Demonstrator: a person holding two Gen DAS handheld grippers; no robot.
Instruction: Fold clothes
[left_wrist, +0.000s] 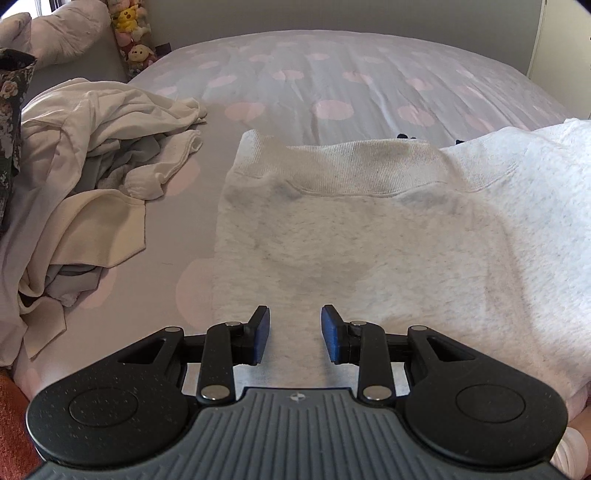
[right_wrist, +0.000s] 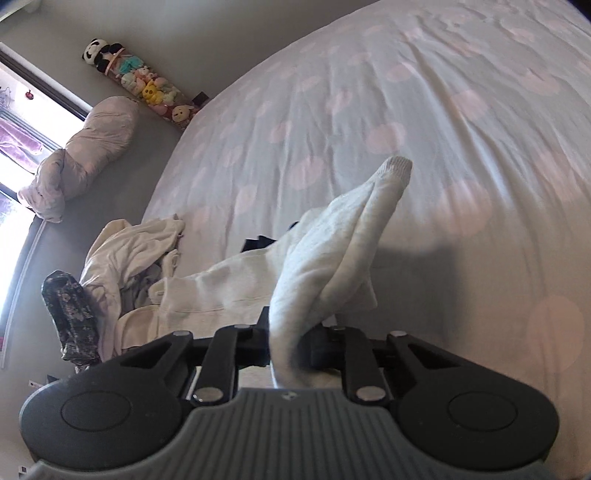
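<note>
Sweatshirt (left_wrist: 369, 236) lies flat on the bed (left_wrist: 332, 81), its ribbed hem on the far side of your left tool (left_wrist: 295, 334), which hovers over it, parted and empty. Your right tool (right_wrist: 290, 349) grips its lifted sleeve (right_wrist: 351, 236), the cuff pointing beyond the tool.

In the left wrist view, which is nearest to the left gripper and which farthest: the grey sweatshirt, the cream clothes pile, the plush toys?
From the left gripper:
1. Grey sweatshirt, directly under and ahead of the fingers.
2. Cream clothes pile, to the left on the bed.
3. Plush toys, far left corner by the wall.
</note>
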